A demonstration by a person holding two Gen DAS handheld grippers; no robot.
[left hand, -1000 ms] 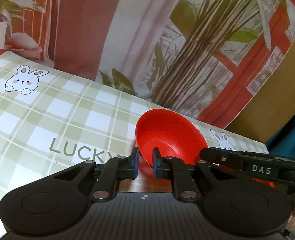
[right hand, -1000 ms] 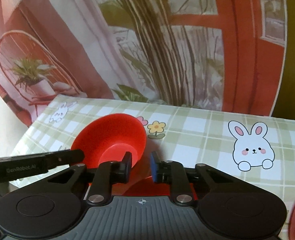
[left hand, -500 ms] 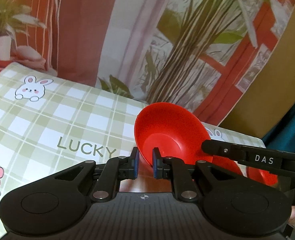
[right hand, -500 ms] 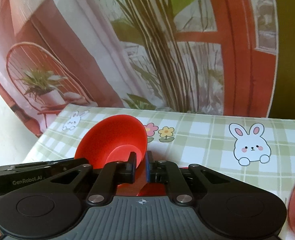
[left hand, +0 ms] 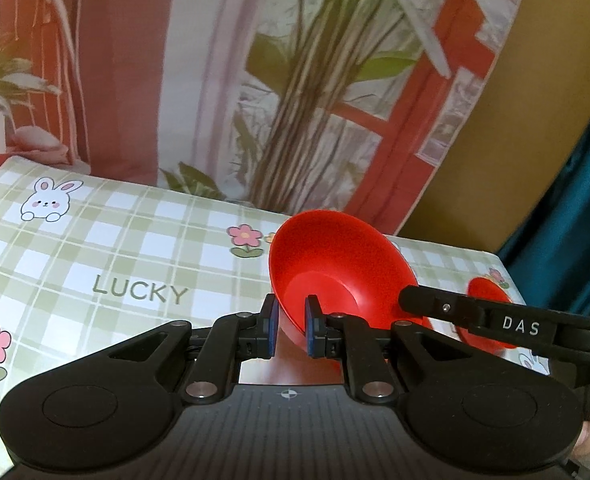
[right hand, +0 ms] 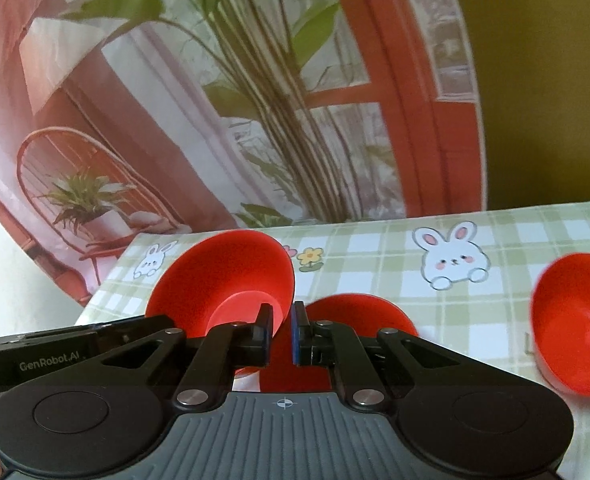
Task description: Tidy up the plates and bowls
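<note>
Both tongs are clenched on the same red bowl [left hand: 337,276]: the left gripper [left hand: 291,330] pinches its near rim from one side, and in the right wrist view the right gripper [right hand: 282,334] bites the rim of that bowl [right hand: 231,280] at its right edge, with the left tool's black body crossing in at about 9 o'clock. The bowl is tilted, its mouth turned toward the cameras, and it appears carried clear of the tablecloth [left hand: 95,248] rather than resting on it. The step in hand looks like a two-handed carry of one bowl toward a stack. A second red bowl [right hand: 359,312] sits on the cloth just beyond the right gripper, and a third red bowl [right hand: 575,320], slightly blurred, lies at 3 o'clock in that view. The next move probably calls for levelling the held bowl, centring it over another one and lowering before either grip lets go; a rim pinch on smooth plastic could slip if one side releases early. The surface is a green-and-white checked cloth with rabbits, flowers and the word LUCKY. Behind it hangs a printed backdrop [right hand: 215,100] of a plant, curtains and a red window frame.
</note>
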